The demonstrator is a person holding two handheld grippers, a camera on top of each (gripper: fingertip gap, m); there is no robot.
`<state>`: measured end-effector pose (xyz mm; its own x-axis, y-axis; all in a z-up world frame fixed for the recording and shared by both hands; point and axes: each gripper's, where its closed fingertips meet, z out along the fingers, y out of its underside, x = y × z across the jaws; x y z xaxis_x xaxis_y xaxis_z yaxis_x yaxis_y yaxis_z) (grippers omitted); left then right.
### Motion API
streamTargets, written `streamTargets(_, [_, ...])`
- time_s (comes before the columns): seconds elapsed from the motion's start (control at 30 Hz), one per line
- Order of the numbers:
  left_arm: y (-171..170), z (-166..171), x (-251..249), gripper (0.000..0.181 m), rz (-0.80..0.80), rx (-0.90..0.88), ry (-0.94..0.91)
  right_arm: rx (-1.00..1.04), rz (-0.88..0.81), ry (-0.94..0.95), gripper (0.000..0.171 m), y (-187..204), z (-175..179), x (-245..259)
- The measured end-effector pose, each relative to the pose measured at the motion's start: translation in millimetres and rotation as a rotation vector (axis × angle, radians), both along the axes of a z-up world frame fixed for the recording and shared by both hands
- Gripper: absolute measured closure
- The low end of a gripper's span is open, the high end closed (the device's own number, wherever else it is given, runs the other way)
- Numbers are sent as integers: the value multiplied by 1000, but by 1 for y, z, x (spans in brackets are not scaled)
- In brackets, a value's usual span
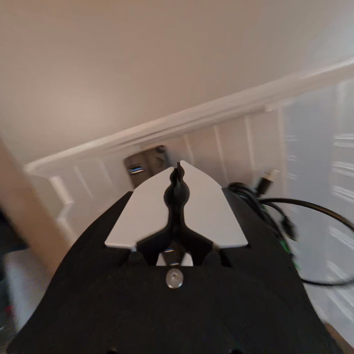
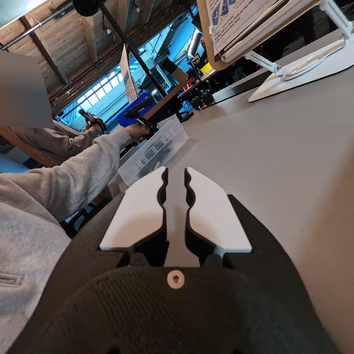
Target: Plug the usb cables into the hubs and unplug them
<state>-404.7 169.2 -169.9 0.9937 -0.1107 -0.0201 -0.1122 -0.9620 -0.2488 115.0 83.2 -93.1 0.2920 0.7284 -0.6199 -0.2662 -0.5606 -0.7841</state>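
Observation:
In the left wrist view my left gripper (image 1: 178, 168) is shut, its jaws meeting, low over a translucent white bin (image 1: 201, 115). A grey USB hub (image 1: 142, 168) with blue ports lies just ahead of and under the fingers; I cannot tell whether anything is pinched. Black USB cables (image 1: 272, 206) lie to the right, one plug (image 1: 268, 177) sticking up. The view is motion-blurred. My right gripper (image 2: 176, 172) is open and empty above the grey table (image 2: 268, 172). The right wrist view shows the left gripper (image 2: 145, 124) in a hand at the bin (image 2: 162, 147).
A grey-sleeved arm (image 2: 76, 162) reaches across to the bin. A white stand (image 2: 306, 70) holding a board stands at the table's far right. Another person's hands hold a device (image 2: 92, 118) beyond the bin. Benches and clutter fill the background.

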Motion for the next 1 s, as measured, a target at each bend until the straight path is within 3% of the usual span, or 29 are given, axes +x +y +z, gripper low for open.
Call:
streamTargets(0.03, [-2, -1, 10, 178, 5, -33, -87, -9, -4, 8, 155, 1, 0, 2])
streamTargets(0.1, [0, -4, -1, 158, 14, -50, -16, -26, -5, 21, 154, 3, -1, 3])
streamTargets(0.2, [8, -3, -25, 147, 11, -27, 196, -52, 2, 37, 154, 5, -2, 4])
streamTargets(0.3, [12, -9, -25, 146, 57, -52, 198, -84, 8, 57, 154, 6, -4, 4])
streamTargets(0.43, [7, -18, -17, 116, 109, -157, 149, -113, 7, 90, 154, 7, -2, 8])
streamTargets(0.67, [5, -20, -12, 108, 60, -219, 181, -122, 6, 111, 153, 8, 1, 13])
streamTargets(0.83, [8, 3, 27, 117, 52, -58, -137, -141, 9, 127, 152, 8, 1, 15])
streamTargets(1.0, [-24, 33, 12, 120, 14, 51, 65, -143, 8, 135, 152, 8, 2, 16])
